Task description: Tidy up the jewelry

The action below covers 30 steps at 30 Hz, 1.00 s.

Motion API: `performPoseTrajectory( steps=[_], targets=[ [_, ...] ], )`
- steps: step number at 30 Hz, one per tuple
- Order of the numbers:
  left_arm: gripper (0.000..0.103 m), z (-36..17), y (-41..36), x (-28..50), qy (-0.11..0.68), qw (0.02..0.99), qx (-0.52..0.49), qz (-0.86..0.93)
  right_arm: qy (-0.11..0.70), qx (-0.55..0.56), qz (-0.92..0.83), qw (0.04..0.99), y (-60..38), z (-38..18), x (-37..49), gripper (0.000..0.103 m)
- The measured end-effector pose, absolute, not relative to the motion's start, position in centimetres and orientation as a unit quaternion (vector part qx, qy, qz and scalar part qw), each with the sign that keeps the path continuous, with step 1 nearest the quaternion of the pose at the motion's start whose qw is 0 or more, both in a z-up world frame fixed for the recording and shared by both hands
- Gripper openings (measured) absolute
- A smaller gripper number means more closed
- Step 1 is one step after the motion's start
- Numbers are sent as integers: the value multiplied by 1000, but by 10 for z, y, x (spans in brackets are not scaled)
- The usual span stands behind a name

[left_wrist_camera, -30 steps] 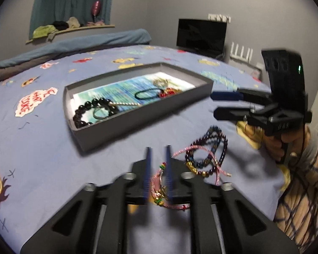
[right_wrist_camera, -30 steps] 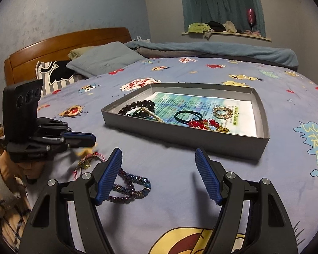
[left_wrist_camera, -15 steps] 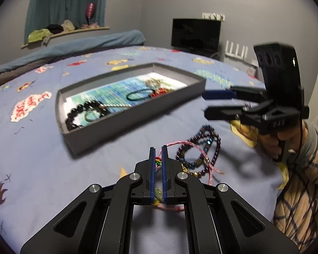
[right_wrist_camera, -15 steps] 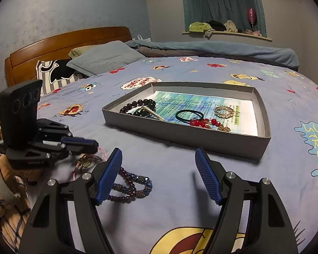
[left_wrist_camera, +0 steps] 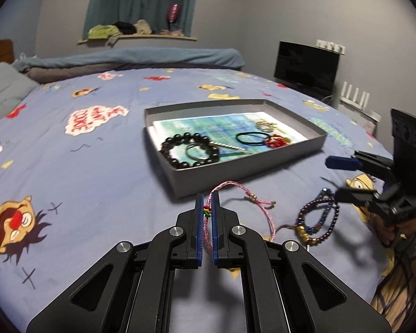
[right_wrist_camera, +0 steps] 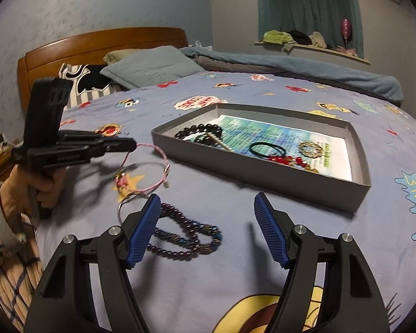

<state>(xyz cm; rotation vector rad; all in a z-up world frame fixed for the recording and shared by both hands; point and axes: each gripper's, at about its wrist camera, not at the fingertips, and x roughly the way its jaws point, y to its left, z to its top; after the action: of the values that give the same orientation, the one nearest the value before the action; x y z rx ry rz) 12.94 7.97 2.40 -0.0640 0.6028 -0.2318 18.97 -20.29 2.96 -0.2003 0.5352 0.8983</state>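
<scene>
My left gripper [left_wrist_camera: 207, 198] is shut on a pink cord bracelet [left_wrist_camera: 259, 202] and holds it lifted above the bedsheet; it also shows in the right wrist view [right_wrist_camera: 152, 163], hanging from the left gripper [right_wrist_camera: 133, 144]. A grey tray [left_wrist_camera: 249, 172] [right_wrist_camera: 263, 177] just beyond holds a black bead bracelet [left_wrist_camera: 180, 144], a black hair tie [left_wrist_camera: 252, 138], a red bead piece [left_wrist_camera: 276, 141] and a gold bracelet [right_wrist_camera: 310, 148]. My right gripper [right_wrist_camera: 206, 213] is open and empty, above a purple bead bracelet [right_wrist_camera: 185, 236] [left_wrist_camera: 319, 216] lying on the sheet.
The tray sits on a blue cartoon-print bedsheet [left_wrist_camera: 83, 166]. A metal ring [right_wrist_camera: 124, 202] lies by the purple beads. Pillows and a wooden headboard [right_wrist_camera: 97, 41] are at the far left; a TV [left_wrist_camera: 306, 68] stands beyond the bed.
My left gripper closed on the pink cord bracelet, lifted it off the sheet and carried it towards the tray. The right gripper stayed open over the purple beads.
</scene>
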Motion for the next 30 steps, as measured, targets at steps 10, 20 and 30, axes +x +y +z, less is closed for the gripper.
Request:
performPoseTrajectory(
  steps=[10,20,30],
  targets=[
    [13,15,105,133,324,940,-73,-74,258,-126,443,849,-191,23,178,69],
    [52,5,98,143,354,931,-57,-67,243,-145,438,853,-189,22,165,54],
    [52,-3,87,152,371,925,-44,-69,286,-155,425,845,-190,13,173,11]
  ],
)
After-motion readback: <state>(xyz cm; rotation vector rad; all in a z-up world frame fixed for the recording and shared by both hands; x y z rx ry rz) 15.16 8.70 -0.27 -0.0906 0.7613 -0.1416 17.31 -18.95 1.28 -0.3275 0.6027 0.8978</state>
